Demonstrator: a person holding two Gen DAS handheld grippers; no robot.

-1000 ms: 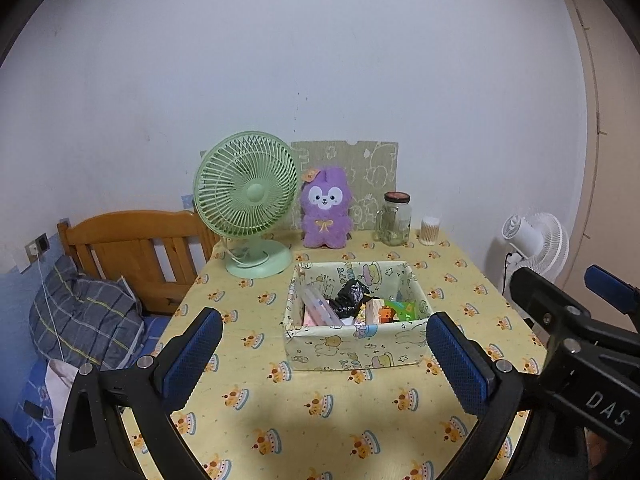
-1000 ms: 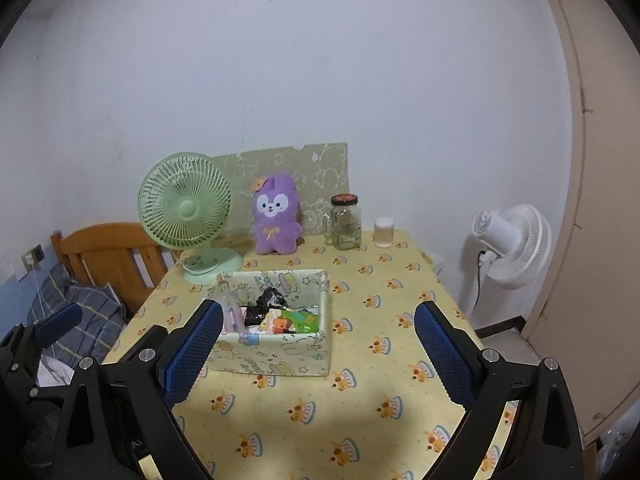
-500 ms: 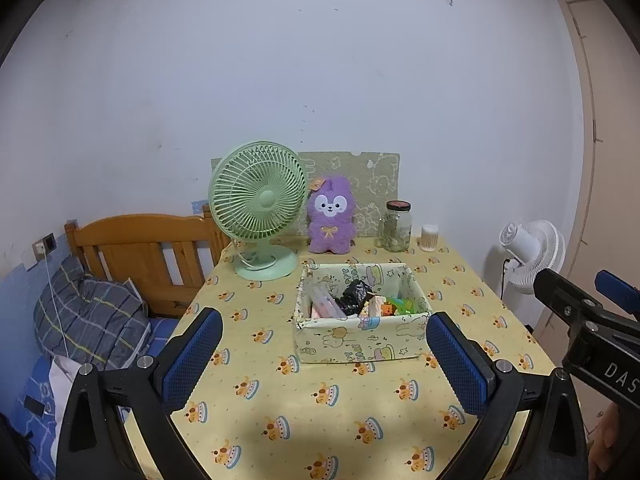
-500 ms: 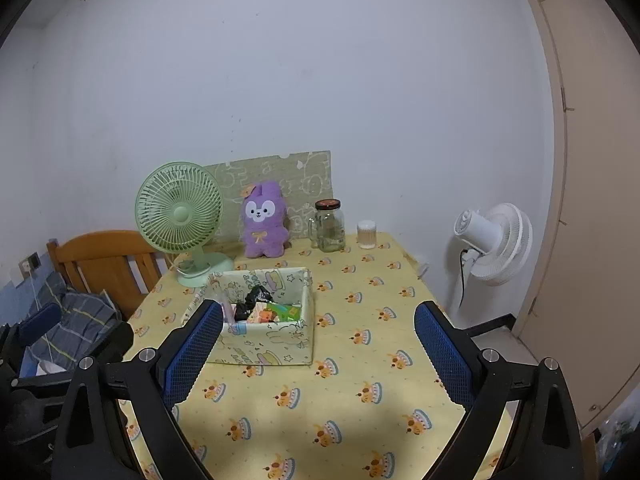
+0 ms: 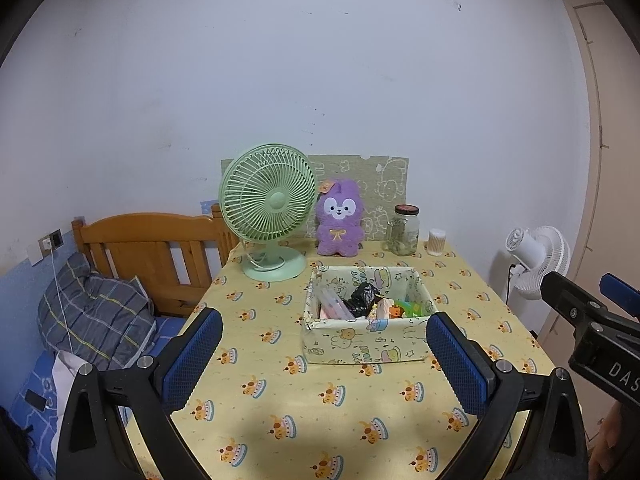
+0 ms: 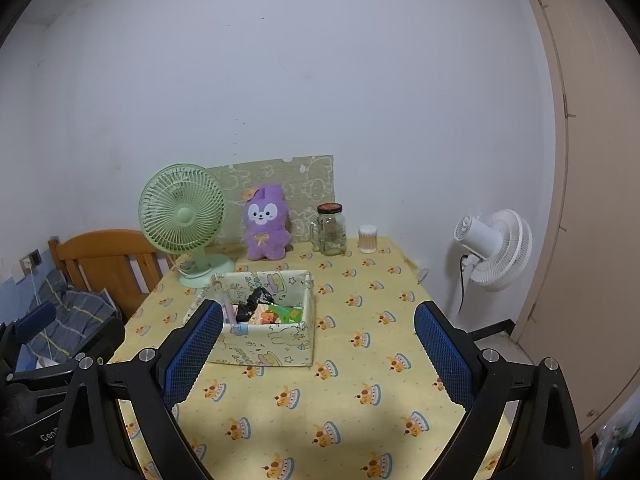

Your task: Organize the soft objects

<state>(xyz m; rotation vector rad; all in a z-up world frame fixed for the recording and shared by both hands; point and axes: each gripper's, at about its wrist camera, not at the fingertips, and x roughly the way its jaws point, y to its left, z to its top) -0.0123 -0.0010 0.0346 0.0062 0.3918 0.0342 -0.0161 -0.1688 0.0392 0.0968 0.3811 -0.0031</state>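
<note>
A purple plush bunny point(image 5: 339, 224) sits upright at the back of the table against a patterned board; it also shows in the right wrist view point(image 6: 267, 223). A printed fabric box point(image 5: 366, 342) holding small items stands mid-table, also seen in the right wrist view point(image 6: 266, 350). My left gripper point(image 5: 324, 356) is open and empty, held above the table's near edge, well short of the box. My right gripper point(image 6: 318, 354) is open and empty, at the near edge to the right of the left one.
A green desk fan point(image 5: 269, 208) stands left of the bunny. A glass jar point(image 5: 405, 230) and a small cotton-swab tub point(image 5: 437, 242) stand to its right. A wooden bed frame point(image 5: 152, 248) is left of the table, a white floor fan point(image 5: 536, 256) to the right.
Both grippers have pulled back and risen away from the box, so the table and objects look smaller and farther. Both stay open and empty.
</note>
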